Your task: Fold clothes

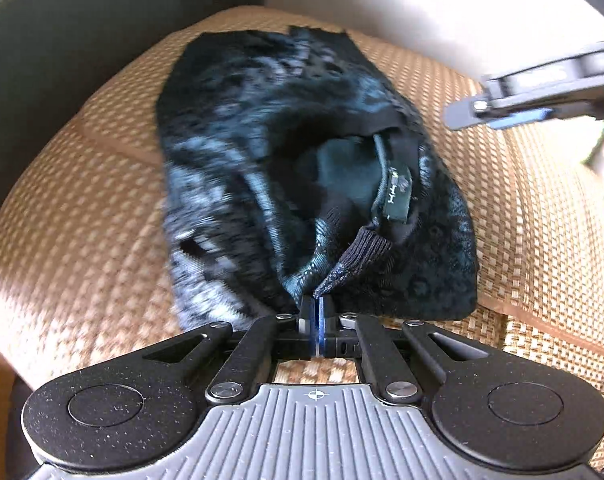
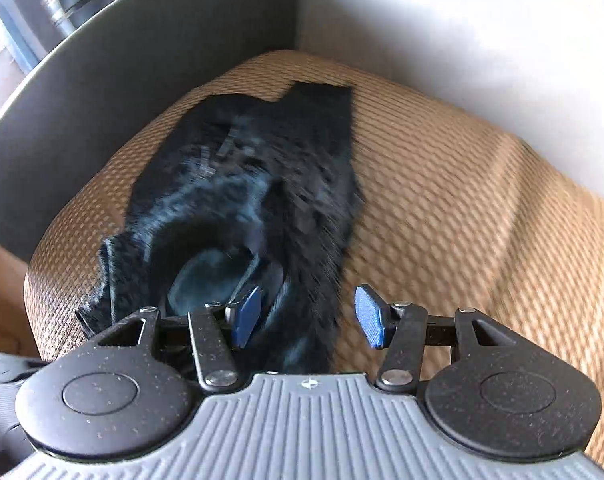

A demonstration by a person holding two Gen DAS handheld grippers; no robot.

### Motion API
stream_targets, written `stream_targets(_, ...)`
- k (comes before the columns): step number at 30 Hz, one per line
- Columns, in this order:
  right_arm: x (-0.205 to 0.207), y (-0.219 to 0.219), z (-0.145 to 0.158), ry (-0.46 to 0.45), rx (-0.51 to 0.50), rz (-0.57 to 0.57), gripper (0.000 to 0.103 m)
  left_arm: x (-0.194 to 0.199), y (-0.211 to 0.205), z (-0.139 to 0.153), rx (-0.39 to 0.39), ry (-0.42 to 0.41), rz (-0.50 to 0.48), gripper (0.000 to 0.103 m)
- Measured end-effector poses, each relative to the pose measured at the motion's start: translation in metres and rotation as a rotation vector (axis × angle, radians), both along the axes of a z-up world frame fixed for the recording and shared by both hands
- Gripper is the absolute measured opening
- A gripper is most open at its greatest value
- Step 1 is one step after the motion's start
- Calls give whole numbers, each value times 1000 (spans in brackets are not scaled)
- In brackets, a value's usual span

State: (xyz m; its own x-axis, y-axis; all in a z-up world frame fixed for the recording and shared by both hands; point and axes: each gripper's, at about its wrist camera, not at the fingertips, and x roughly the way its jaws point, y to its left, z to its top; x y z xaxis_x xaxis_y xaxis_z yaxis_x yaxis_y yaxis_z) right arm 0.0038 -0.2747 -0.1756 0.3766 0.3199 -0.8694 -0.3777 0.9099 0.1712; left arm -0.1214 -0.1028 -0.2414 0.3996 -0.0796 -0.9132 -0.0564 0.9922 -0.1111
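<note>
Garment: a dark patterned top (image 1: 286, 152) was laid lengthwise on the woven seat cushion (image 1: 521, 208), neck opening nearest, probably so its near edge could be lifted for a fold.
Left gripper (image 1: 315, 312): was shut tight on the ribbed collar edge (image 1: 361, 252).
Right gripper (image 2: 307, 316): was held partly open above the near hem, nothing gripped.

A sofa seat (image 1: 541, 184) covered in tan woven matting — one dark patterned garment (image 1: 262, 120) lies on it.
</note>
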Motion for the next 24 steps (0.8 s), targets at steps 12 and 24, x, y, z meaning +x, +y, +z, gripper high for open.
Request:
stream_targets(12, 33, 87, -49, -8, -241, 189, 53, 3, 27, 5, -60, -12, -7, 0)
stream_targets(24, 30, 41, 60, -107, 110, -95, 7, 24, 22, 35, -65, -99, -92, 4)
